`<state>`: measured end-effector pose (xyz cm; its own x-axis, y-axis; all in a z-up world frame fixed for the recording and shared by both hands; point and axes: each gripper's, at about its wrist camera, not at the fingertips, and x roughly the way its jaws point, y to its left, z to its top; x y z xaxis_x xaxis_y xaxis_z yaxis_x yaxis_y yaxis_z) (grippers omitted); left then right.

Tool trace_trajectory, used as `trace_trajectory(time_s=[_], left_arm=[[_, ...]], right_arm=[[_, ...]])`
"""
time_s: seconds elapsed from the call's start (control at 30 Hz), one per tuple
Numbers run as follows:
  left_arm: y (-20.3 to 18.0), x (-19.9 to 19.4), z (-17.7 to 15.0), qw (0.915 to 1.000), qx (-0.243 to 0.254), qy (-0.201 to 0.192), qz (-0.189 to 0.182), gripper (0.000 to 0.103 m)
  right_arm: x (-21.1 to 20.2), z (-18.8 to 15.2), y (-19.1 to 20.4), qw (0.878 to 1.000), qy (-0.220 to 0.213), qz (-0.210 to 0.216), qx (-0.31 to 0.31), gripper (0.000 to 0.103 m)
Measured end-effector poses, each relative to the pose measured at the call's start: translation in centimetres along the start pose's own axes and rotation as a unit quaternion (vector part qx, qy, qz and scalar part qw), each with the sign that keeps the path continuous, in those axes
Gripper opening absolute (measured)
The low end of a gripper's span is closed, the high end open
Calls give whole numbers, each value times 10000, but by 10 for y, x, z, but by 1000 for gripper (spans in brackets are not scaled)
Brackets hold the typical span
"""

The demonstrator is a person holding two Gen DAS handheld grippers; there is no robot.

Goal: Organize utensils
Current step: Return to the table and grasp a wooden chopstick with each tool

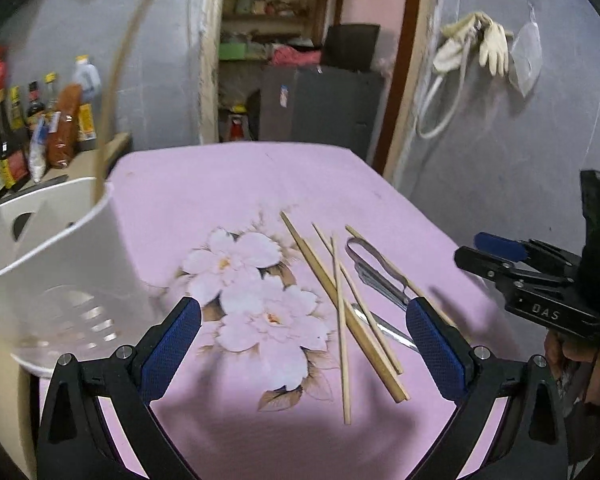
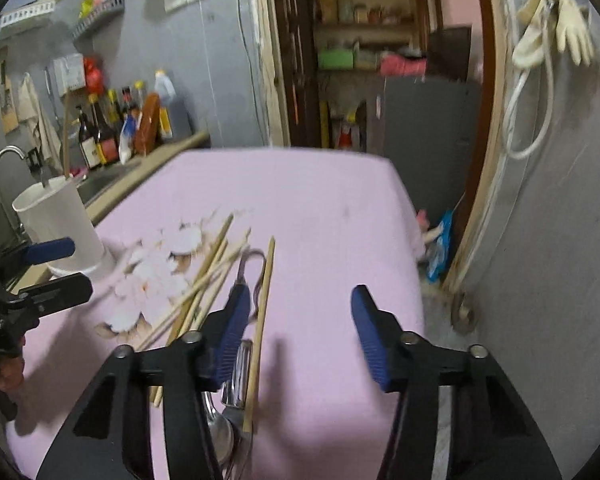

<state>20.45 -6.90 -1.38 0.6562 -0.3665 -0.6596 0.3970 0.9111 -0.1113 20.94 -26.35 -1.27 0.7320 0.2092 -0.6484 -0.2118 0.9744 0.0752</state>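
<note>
only the right wrist view shows a spoon (image 2: 220, 436), seemingly, near chopsticks (image 2: 204, 280).

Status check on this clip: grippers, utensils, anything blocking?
Left gripper open, empty. Right gripper open, empty, over the pile. Chopsticks and metal utensils loose on the pink cloth; white holder at left. Nothing blocking.

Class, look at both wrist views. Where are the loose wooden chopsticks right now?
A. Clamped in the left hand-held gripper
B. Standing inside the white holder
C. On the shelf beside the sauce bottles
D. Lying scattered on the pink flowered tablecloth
D: the chopsticks lie crisscrossed on the pink flowered tablecloth, beside metal utensils, away from the white holder.
</note>
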Motion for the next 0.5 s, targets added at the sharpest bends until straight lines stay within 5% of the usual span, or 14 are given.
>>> trace_trajectory(time_s=[0.13, 0.37, 0.5], left_arm=[[-6, 19, 1, 9991, 226, 329, -127, 83], [-6, 65, 7, 9909, 318, 1198, -520, 32], [1, 83, 8, 9859, 131, 1511, -712, 20]], right_arm=[[15, -2, -2, 9990, 389, 200, 29, 42], [37, -1, 3, 9952, 916, 333, -89, 30], [45, 3, 3, 9930, 1112, 401, -90, 26]])
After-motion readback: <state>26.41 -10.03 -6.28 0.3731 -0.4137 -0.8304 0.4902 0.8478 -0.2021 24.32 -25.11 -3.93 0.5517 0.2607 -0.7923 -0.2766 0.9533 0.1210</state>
